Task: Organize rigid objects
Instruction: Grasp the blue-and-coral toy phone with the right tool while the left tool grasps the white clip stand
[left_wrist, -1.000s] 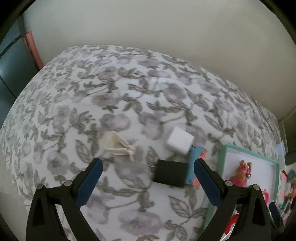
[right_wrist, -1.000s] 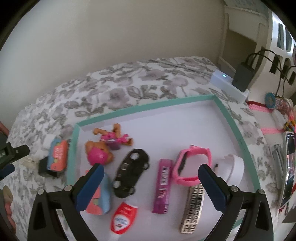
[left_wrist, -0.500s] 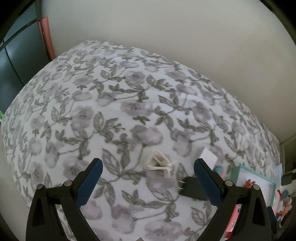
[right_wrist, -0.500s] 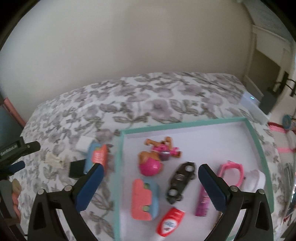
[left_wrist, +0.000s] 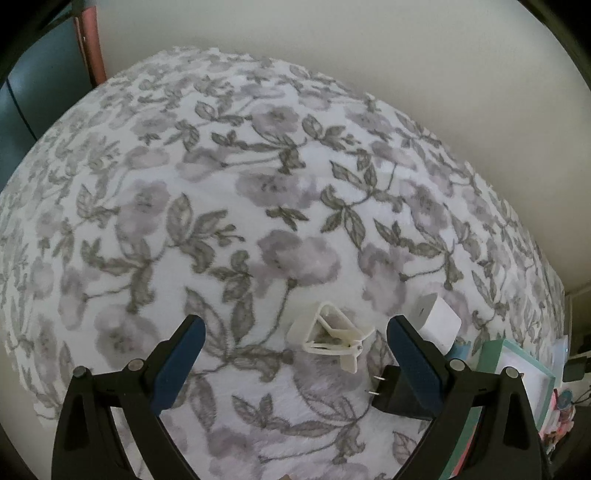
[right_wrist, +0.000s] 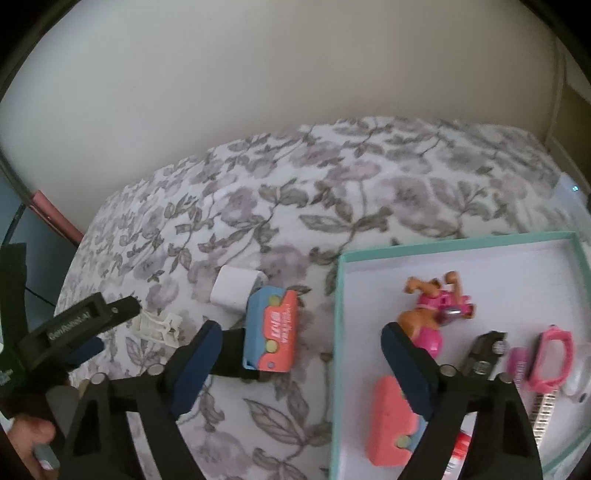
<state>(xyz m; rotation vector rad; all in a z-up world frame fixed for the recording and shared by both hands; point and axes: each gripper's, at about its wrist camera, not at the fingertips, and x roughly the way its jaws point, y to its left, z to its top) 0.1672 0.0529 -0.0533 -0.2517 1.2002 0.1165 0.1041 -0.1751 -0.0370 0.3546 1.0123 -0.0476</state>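
Both cameras ride just behind their fingers and look steeply down on the flowered bed (left_wrist: 258, 192) against the pale wall. The left view hangs close over the white clip (left_wrist: 328, 338) at lower centre. The right view sits a little further back, with the teal tray (right_wrist: 338, 314) at right. Both see the clip (right_wrist: 157, 325), white cube charger (left_wrist: 437, 323) (right_wrist: 232, 290) and black plug (left_wrist: 397, 391), and the left gripper (right_wrist: 92, 321) shows at the right view's left edge.

Clip (left_wrist: 330, 338) left of charger (left_wrist: 437, 323)
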